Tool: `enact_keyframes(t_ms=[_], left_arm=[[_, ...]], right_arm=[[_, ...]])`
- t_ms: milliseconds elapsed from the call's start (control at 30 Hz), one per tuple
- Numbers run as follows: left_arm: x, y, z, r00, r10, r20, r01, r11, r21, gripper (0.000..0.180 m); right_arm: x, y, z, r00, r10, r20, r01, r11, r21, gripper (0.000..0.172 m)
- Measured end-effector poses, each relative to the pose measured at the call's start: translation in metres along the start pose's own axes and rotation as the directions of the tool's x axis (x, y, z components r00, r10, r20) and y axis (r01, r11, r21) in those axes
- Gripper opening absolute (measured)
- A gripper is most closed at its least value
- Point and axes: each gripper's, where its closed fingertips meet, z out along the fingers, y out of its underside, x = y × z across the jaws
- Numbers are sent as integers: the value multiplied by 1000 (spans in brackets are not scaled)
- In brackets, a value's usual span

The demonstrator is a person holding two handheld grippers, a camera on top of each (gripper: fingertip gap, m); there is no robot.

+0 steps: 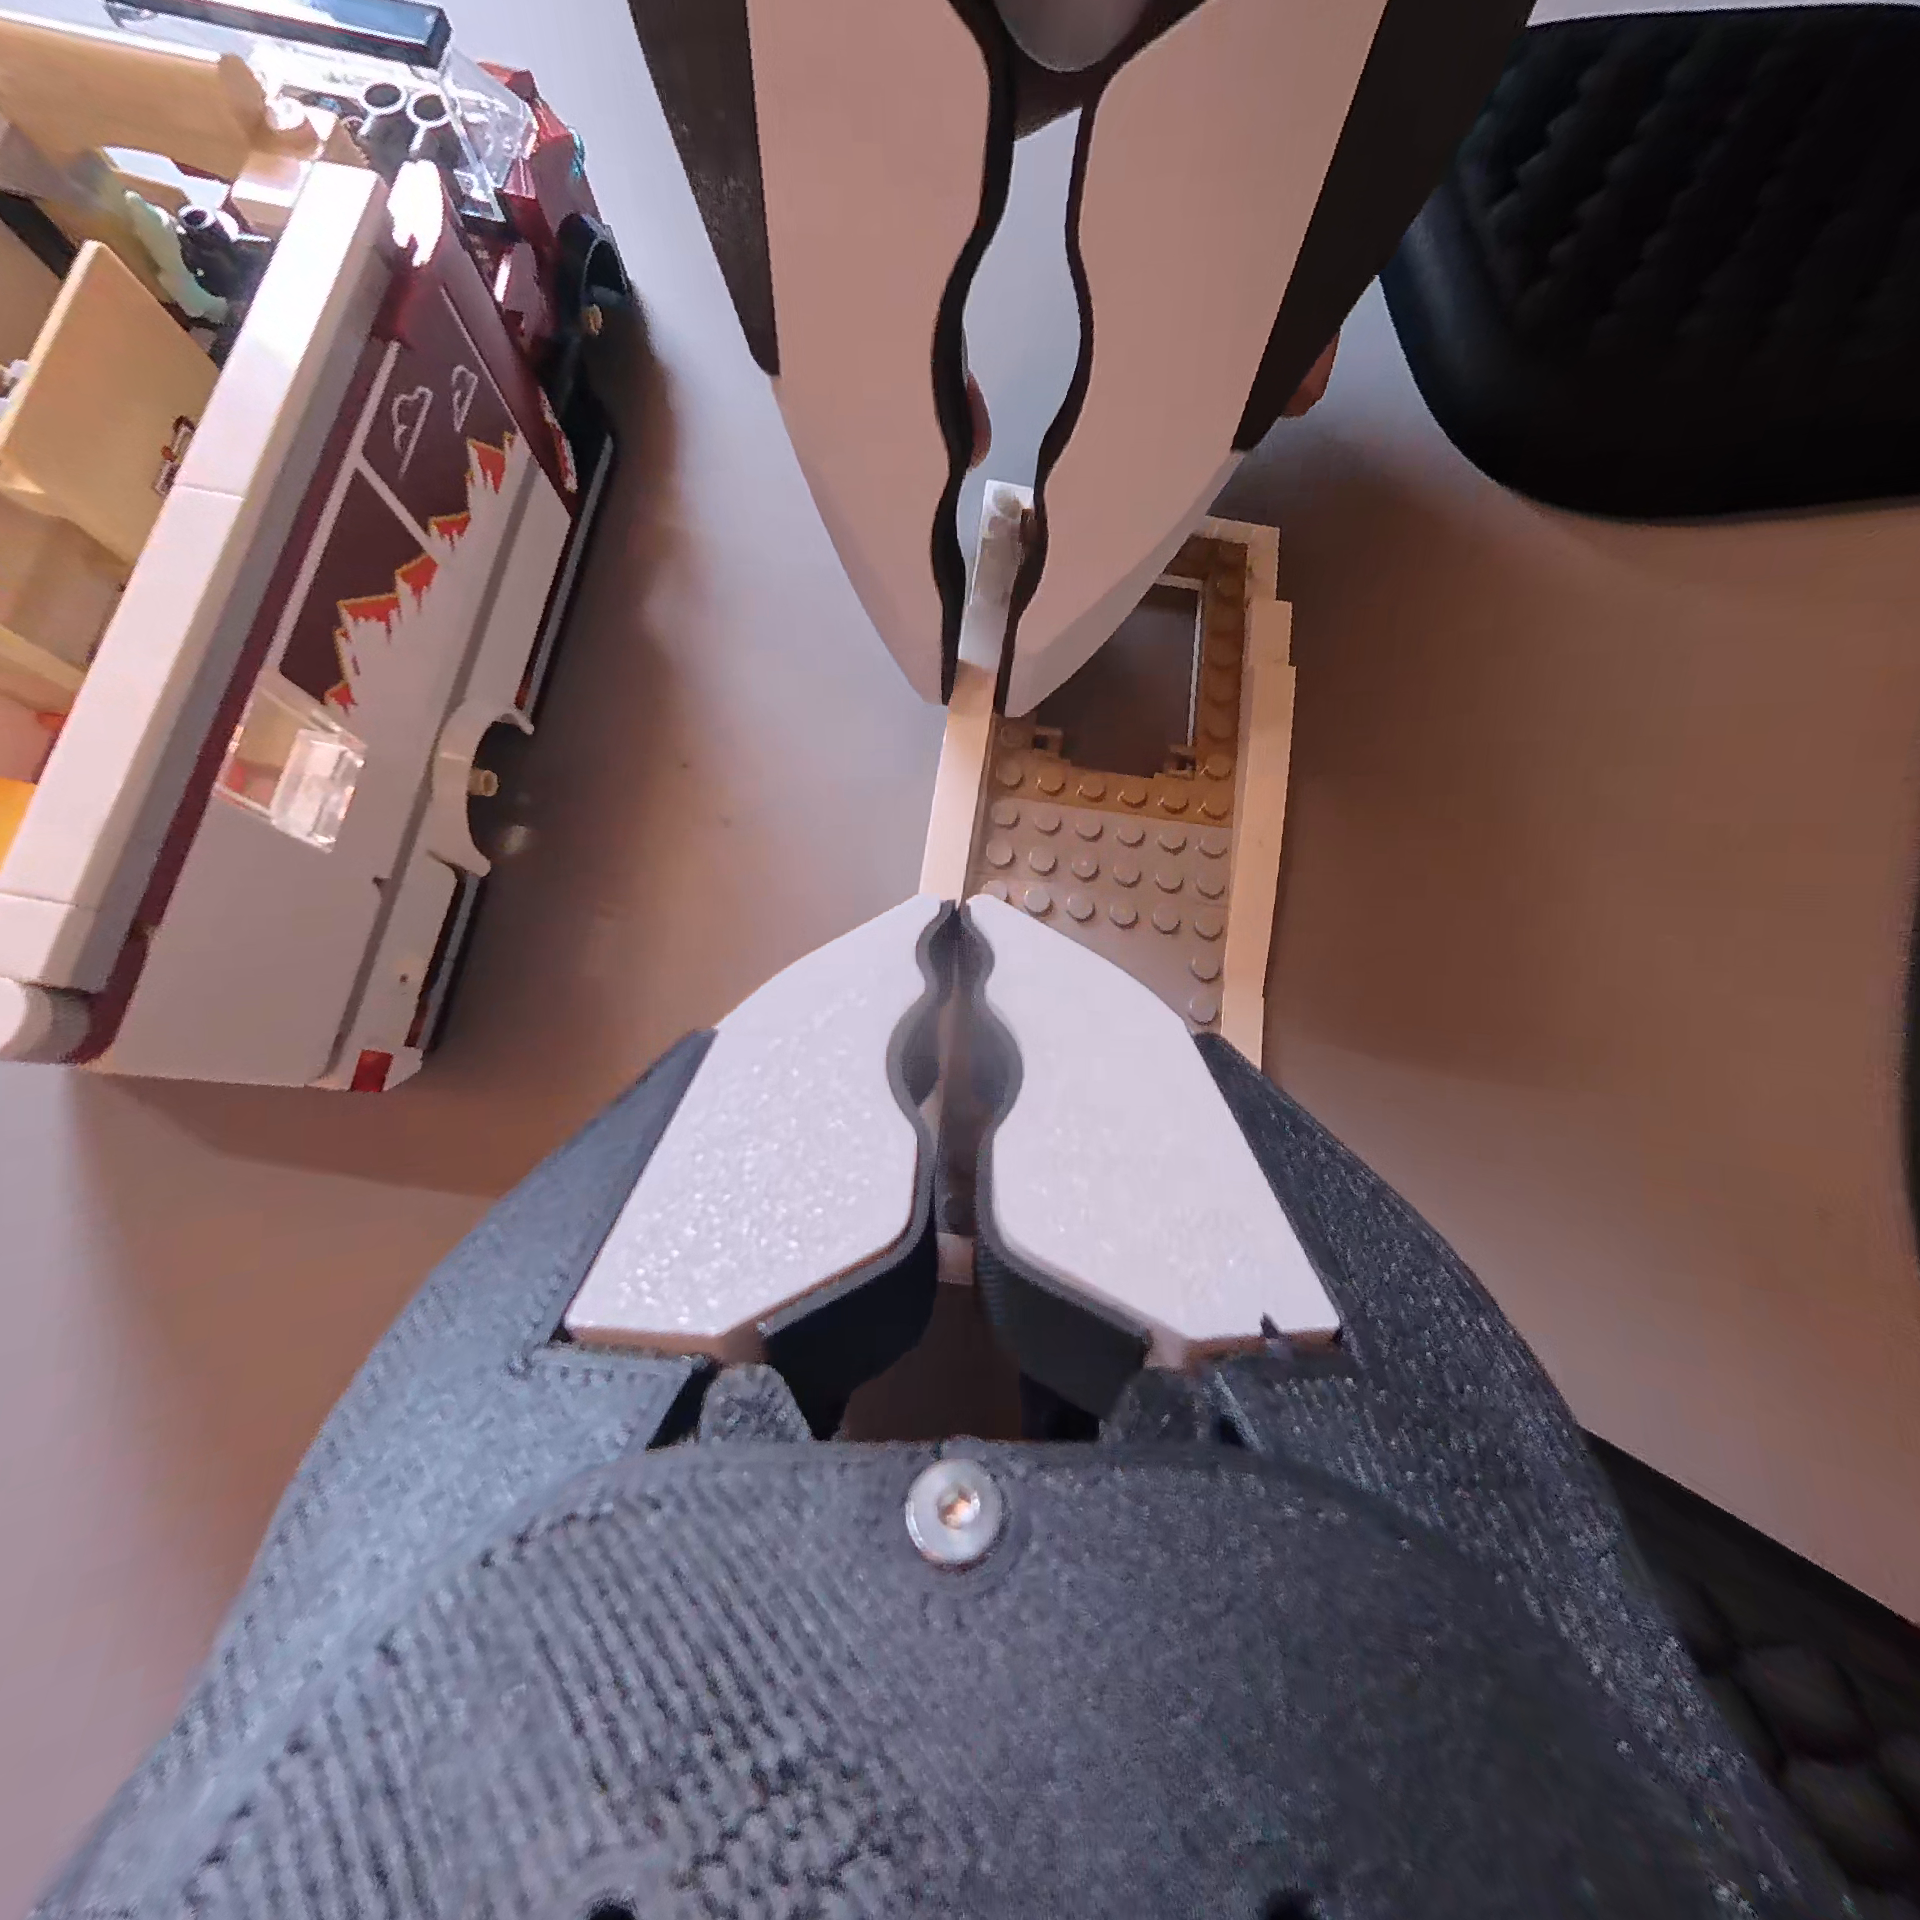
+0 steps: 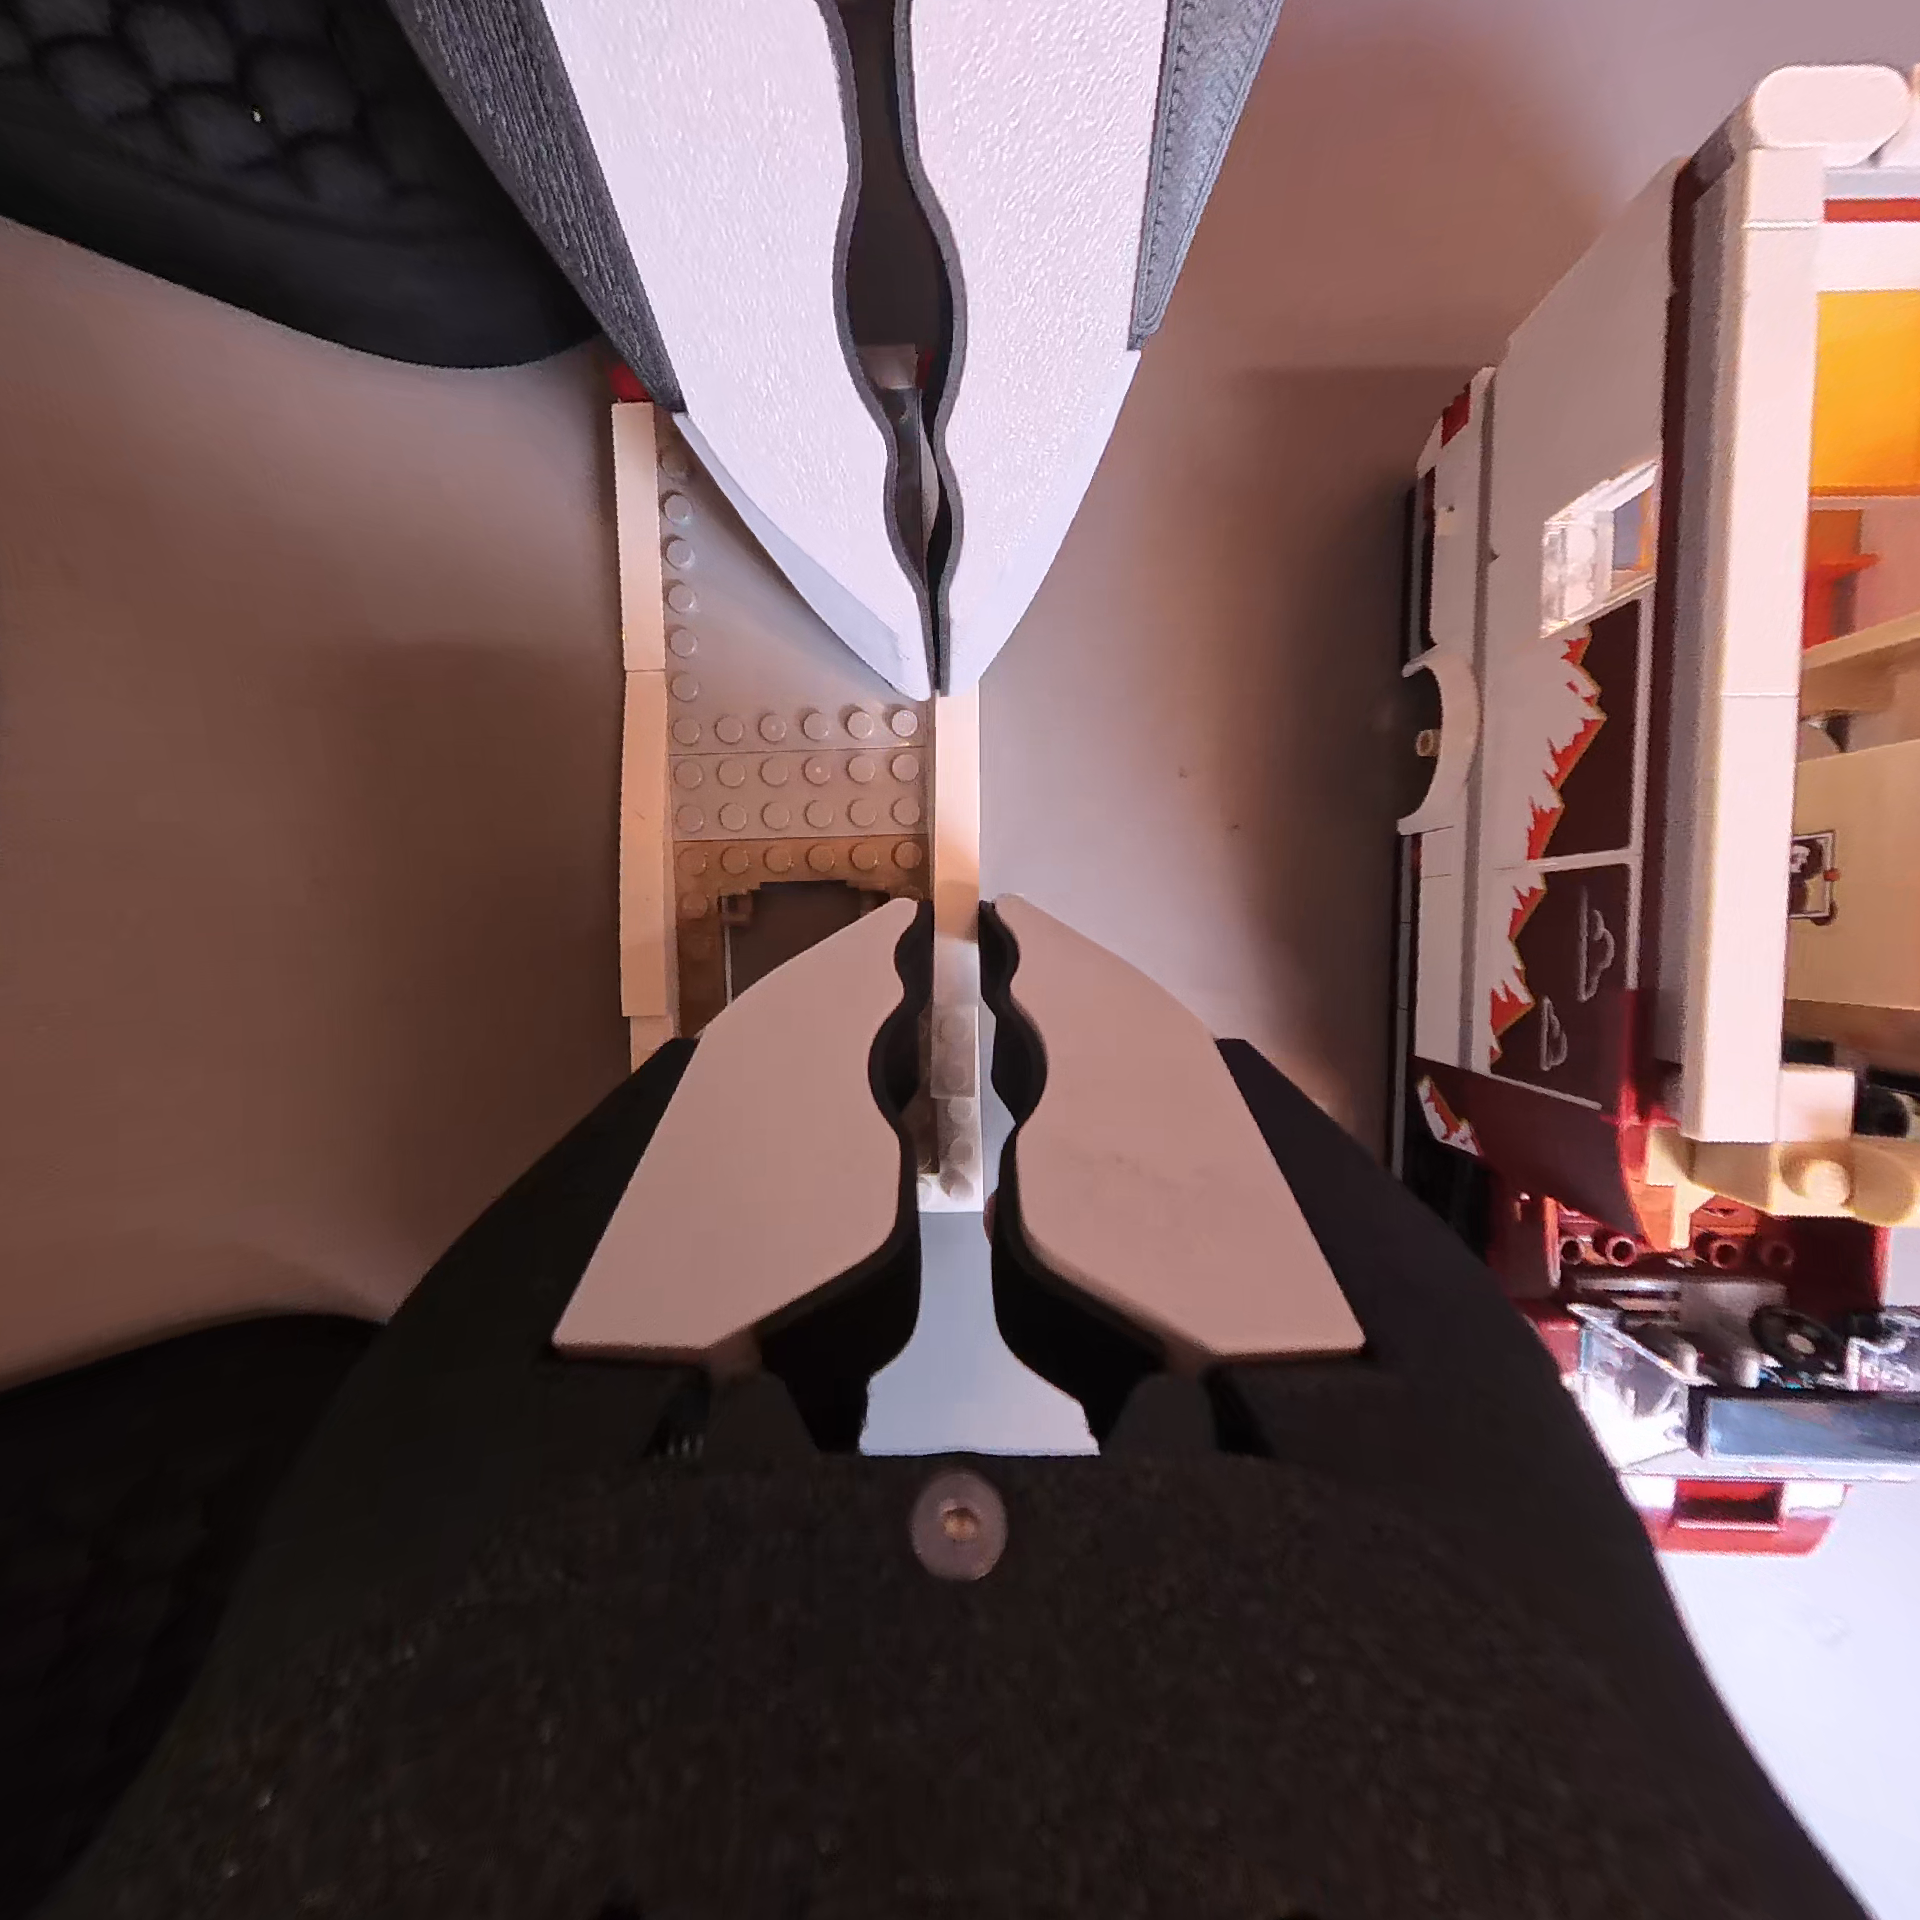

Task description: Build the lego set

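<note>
A flat lego panel with grey and tan studs and white side walls lies on the table. It also shows in the right wrist view. My right gripper is shut on the panel's white side wall at one end; the left wrist view shows it with the wall between its pads. My left gripper is shut, its tips together over the other end of the same wall. The right wrist view shows it with its tips closed.
A large dark red and white lego camper van stands beside the panel, with a strip of bare table between; it also shows in the right wrist view. A black quilted cushion lies on the panel's other side. My right fingertips sit around 4 cm from my left ones.
</note>
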Motion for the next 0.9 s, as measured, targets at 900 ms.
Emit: enact_keyframes(t_ms=[900], left_arm=[[1,2,0,997,-51,-57,50,999,-11,2]], right_arm=[[-3,-10,-1,997,-56,50,55,998,21,11]])
